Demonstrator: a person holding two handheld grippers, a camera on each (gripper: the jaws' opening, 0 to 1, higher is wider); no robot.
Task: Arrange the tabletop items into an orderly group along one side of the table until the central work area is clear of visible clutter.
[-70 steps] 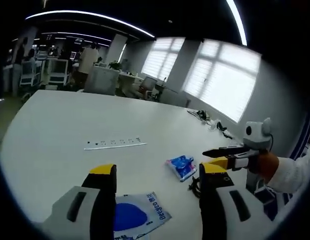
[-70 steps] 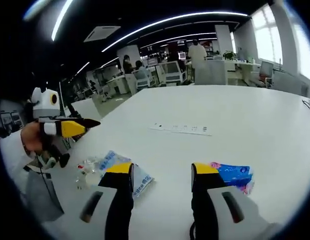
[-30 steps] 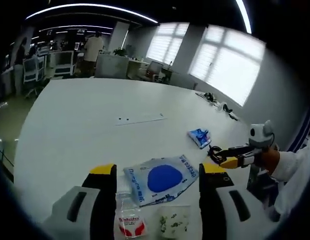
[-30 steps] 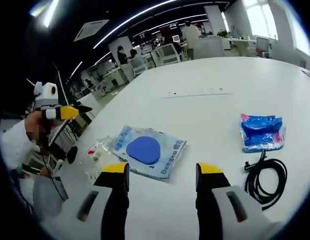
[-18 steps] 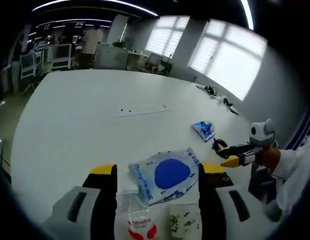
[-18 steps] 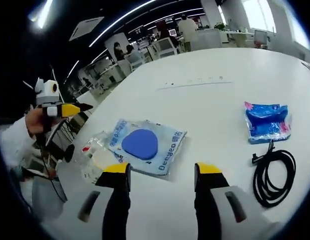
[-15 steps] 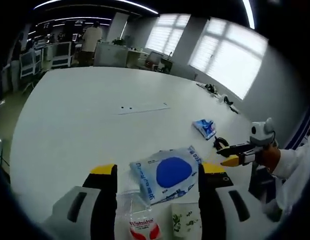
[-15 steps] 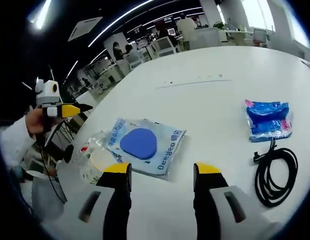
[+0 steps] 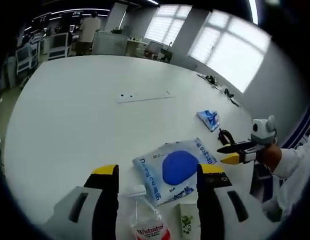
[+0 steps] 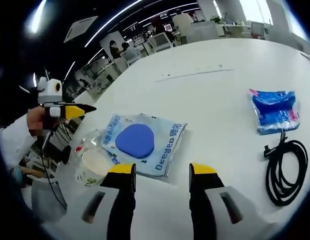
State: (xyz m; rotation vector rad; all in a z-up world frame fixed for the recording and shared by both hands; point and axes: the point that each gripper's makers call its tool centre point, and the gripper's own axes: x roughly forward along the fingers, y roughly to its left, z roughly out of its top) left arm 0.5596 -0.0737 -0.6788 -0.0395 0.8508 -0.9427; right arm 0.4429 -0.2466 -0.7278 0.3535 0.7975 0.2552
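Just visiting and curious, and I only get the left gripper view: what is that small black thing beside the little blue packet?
Observer: The right gripper view shows it plainly. It is a black cable, loosely coiled, lying next to the blue packet.
Operator: And the cup at the bottom of my picture, is it standing?
Observer: Yes. The paper cup stands upright with its open mouth up, at the edge of the flat pouch.

Yellow-tipped black jaws, seemingly white sleeve point(image 9: 295, 162)
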